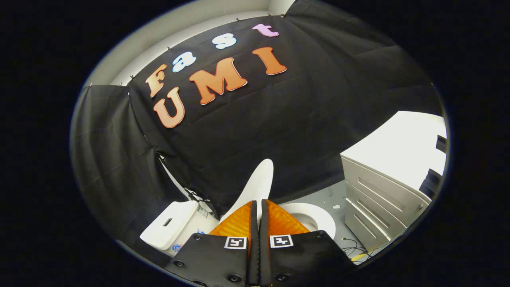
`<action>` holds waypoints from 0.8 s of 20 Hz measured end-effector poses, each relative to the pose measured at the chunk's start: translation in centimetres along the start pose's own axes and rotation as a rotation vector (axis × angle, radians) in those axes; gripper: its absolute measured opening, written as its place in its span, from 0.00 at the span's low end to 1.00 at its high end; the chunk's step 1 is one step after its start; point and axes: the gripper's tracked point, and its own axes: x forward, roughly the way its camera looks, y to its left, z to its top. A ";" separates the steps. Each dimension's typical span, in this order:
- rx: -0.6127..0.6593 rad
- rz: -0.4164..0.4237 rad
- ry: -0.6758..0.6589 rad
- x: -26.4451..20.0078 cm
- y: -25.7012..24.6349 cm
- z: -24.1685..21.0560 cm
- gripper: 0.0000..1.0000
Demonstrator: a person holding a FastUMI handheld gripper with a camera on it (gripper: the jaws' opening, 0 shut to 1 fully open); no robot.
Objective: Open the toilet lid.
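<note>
Mock bathroom booth: toilet (pixel 314 217), cloth wall (pixel 303 131)

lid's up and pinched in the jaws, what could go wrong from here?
1. The gripper pinches only the edge of the raised toilet lid; the thin grip may slip and the lid drop onto the seat.
2. The lid stands tilted, not resting back by the tank; released now, it might fall shut.
</note>
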 end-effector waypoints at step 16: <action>-0.108 0.121 -0.022 -2.8 7.9 1.3 0.08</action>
